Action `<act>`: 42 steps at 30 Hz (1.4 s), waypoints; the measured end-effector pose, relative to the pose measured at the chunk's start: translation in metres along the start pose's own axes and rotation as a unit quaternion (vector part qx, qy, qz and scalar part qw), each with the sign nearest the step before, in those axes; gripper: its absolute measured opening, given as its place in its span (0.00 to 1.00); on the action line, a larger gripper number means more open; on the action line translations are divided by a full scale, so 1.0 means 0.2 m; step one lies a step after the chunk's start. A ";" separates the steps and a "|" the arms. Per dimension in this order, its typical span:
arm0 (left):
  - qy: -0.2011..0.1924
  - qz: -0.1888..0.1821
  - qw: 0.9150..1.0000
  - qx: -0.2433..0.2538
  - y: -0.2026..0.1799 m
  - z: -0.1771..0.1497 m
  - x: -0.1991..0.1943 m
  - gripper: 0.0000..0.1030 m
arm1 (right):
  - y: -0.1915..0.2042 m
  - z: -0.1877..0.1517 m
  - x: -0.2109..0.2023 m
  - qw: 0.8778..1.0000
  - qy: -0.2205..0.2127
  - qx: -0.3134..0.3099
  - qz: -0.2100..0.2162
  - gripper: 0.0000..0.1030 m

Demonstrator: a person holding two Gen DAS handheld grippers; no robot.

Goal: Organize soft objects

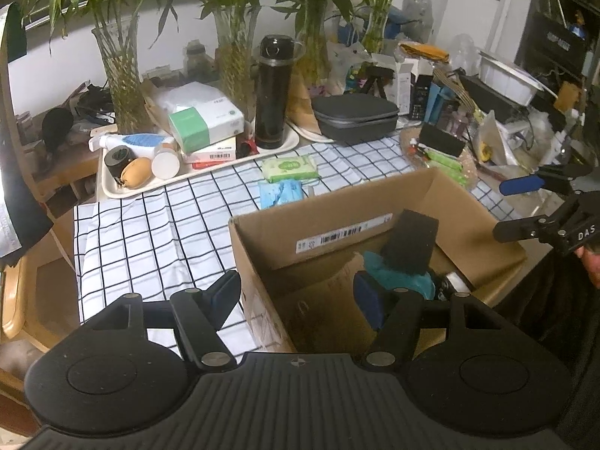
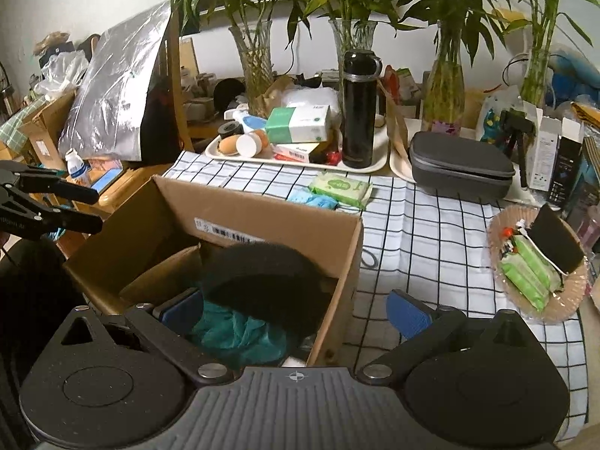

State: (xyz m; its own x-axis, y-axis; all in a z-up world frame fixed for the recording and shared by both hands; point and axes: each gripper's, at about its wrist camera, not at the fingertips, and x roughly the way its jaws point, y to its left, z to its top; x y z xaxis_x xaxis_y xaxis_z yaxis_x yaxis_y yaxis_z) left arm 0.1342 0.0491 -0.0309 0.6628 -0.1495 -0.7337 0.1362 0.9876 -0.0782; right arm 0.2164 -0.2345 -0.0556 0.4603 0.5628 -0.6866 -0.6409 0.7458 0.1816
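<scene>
An open cardboard box (image 1: 337, 221) (image 2: 262, 217) stands on the checked tablecloth. Inside lie a black foam sponge (image 1: 410, 245) (image 2: 270, 281) and a teal cloth (image 1: 401, 279) (image 2: 236, 333). My left gripper (image 1: 298, 300) is open and empty, straddling the box's left wall. My right gripper (image 2: 296, 315) is open and empty, straddling the box's right wall, its left finger beside the sponge. A green wipes pack (image 1: 288, 167) (image 2: 340, 186) and a blue cloth (image 1: 281, 192) (image 2: 313, 199) lie behind the box.
A cream tray (image 1: 123, 187) (image 2: 369, 167) holds a black flask (image 1: 270, 93) (image 2: 358, 108), tissue box and bottles. A grey case (image 1: 354, 117) (image 2: 461, 167) sits behind. A round basket (image 2: 536, 262) holds green packs and a black sponge. Glass vases line the back.
</scene>
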 end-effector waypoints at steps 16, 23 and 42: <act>-0.022 -0.012 0.999 -0.021 0.12 0.08 0.11 0.64 | -0.15 0.08 0.15 0.998 -0.036 0.047 -0.008 1.00; -0.041 -0.026 0.998 -0.034 0.19 0.12 0.15 0.64 | -0.21 0.11 0.21 0.996 -0.057 0.070 -0.005 1.00; -0.075 -0.043 0.995 -0.055 0.41 0.20 0.33 0.64 | -0.40 0.23 0.35 0.993 -0.074 0.094 -0.016 1.00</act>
State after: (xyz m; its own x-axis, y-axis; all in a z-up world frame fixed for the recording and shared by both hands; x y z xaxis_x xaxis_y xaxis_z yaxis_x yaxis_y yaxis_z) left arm 0.2199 0.1190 -0.0589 0.7552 -0.2301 -0.6137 0.1202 0.9691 -0.2153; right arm 0.3269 -0.2382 -0.0855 0.5721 0.5744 -0.5855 -0.5060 0.8090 0.2992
